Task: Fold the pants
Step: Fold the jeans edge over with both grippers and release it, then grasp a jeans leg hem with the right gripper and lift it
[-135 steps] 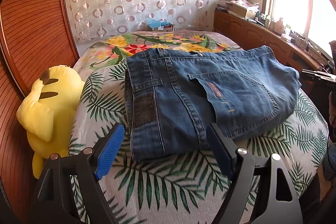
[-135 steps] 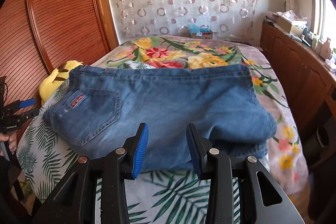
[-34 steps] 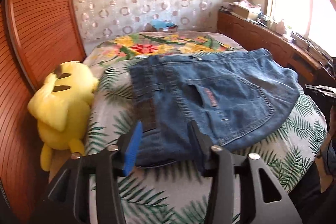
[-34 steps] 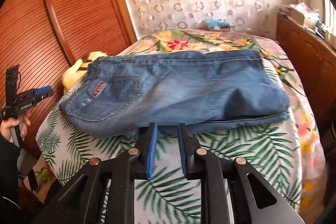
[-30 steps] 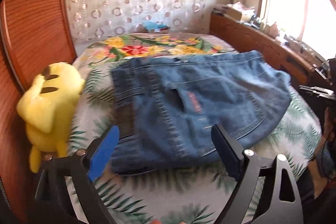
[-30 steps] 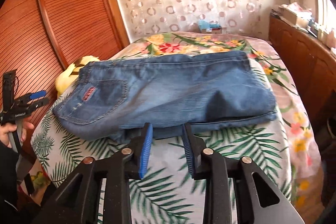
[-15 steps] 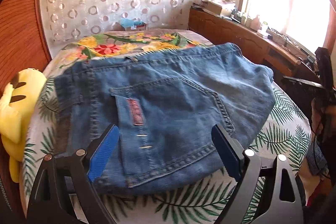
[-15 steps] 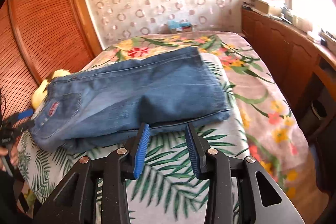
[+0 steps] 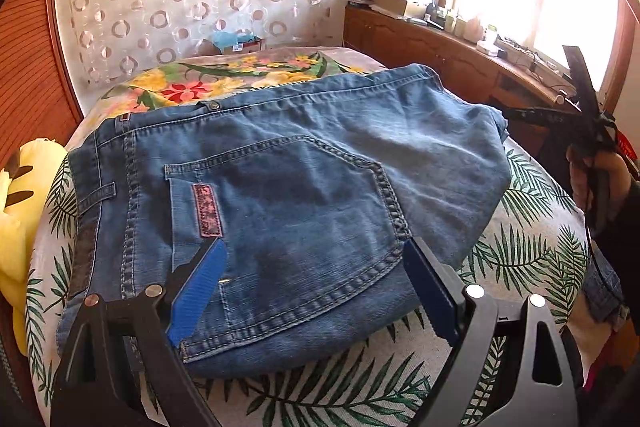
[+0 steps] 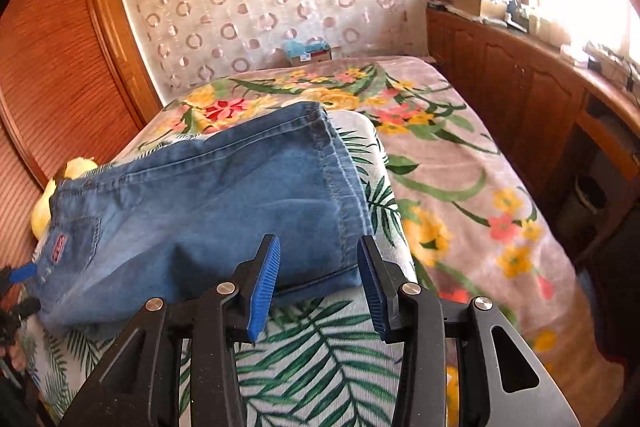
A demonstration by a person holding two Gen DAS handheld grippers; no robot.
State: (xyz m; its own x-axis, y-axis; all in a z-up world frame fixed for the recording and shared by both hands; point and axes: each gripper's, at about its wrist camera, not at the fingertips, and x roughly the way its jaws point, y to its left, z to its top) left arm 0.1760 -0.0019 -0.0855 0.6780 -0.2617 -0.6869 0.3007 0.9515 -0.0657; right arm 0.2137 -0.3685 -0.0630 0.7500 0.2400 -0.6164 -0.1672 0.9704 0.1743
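Note:
Folded blue jeans (image 9: 288,195) lie on a palm-leaf cloth on the bed, back pocket up, waistband at the left. My left gripper (image 9: 312,287) is open and empty, hovering at the near edge of the jeans over the pocket. In the right wrist view the jeans (image 10: 208,203) stretch left, and my right gripper (image 10: 318,267) is open and empty at their near right corner, by the folded leg end. The right gripper also shows at the right edge of the left wrist view (image 9: 576,115), held in a hand.
A yellow plush toy (image 9: 20,211) sits at the bed's left edge against a wooden wardrobe (image 10: 52,75). A floral blanket (image 10: 460,163) covers the bed's far and right parts. A wooden cabinet (image 10: 532,95) runs under the window on the right.
Both grippers, which had narrowed about a second ago, have opened wide. The left moved right over the pocket; the right swung toward the jeans' right end.

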